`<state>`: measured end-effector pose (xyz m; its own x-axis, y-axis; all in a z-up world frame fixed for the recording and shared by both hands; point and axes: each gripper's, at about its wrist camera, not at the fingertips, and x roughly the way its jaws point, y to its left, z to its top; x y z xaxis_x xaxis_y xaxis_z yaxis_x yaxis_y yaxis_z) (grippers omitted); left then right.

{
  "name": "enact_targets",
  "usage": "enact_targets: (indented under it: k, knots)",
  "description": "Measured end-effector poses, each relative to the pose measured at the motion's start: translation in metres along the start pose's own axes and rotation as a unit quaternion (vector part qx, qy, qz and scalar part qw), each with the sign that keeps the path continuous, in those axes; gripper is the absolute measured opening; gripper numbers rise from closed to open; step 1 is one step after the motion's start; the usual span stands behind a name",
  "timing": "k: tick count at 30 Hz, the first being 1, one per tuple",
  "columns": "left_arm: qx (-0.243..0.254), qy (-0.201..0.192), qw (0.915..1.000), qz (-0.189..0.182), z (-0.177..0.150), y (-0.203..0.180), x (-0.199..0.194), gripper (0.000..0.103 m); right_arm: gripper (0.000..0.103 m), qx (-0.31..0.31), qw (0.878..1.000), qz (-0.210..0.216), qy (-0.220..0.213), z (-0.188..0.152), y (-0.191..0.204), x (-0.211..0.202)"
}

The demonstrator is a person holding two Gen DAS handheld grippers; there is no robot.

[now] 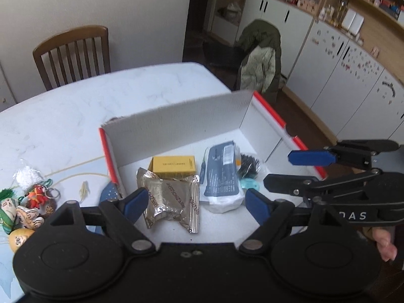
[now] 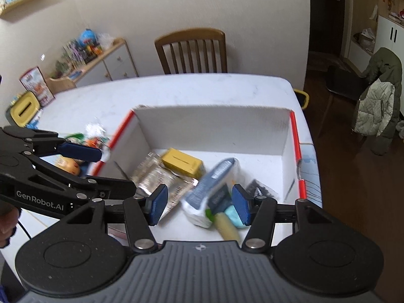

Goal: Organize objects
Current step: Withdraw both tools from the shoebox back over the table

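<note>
Left wrist view: crinkled foil packet (image 1: 168,199) inside corrugated white box (image 1: 181,123).

A wooden chair (image 1: 73,53) stands at the far edge of the white desk (image 1: 126,96), before a plain pale wall (image 1: 101,5). White cabinets (image 1: 341,58) under wooden shelves line the dark floor (image 2: 353,202). A green jacket (image 1: 262,55) hangs over another chair.

The right gripper (image 2: 198,207) is hovering open over the white box (image 2: 214,126); a yellow carton (image 2: 183,162) is lying at twelve o'clock, a blue-white pack (image 2: 212,186) between its pads.
</note>
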<state>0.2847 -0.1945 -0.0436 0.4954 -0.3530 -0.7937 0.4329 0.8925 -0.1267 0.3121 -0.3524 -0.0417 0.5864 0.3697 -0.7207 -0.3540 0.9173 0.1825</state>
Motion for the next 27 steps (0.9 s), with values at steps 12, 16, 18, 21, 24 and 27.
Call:
enact_targets:
  k: [12,16,18,21,24,27]
  knots:
    - [-0.023,-0.055,0.9982,0.014,-0.018,0.033,-0.057,0.095,0.067,-0.008,0.999,0.017,-0.033,0.003,0.052,-0.024]
    - [-0.026,-0.065,0.9972,0.024,-0.028,0.05,-0.069,0.099,0.07,-0.003,0.999,0.025,-0.029,0.001,0.072,-0.022]
    - [-0.032,-0.068,0.9969,0.024,-0.032,0.06,-0.075,0.101,0.072,-0.003,0.999,0.026,-0.029,0.0,0.082,-0.02]
    - [-0.038,-0.068,0.9966,0.027,-0.039,0.075,-0.081,0.102,0.075,-0.002,0.999,0.029,-0.029,-0.001,0.097,-0.018]
    - [-0.04,-0.07,0.9962,0.032,-0.044,0.09,-0.088,0.102,0.077,-0.002,0.999,0.03,-0.028,-0.001,0.114,-0.015]
    - [-0.043,-0.069,0.9961,0.033,-0.05,0.107,-0.095,0.103,0.081,-0.003,0.999,0.031,-0.026,-0.002,0.132,-0.011]
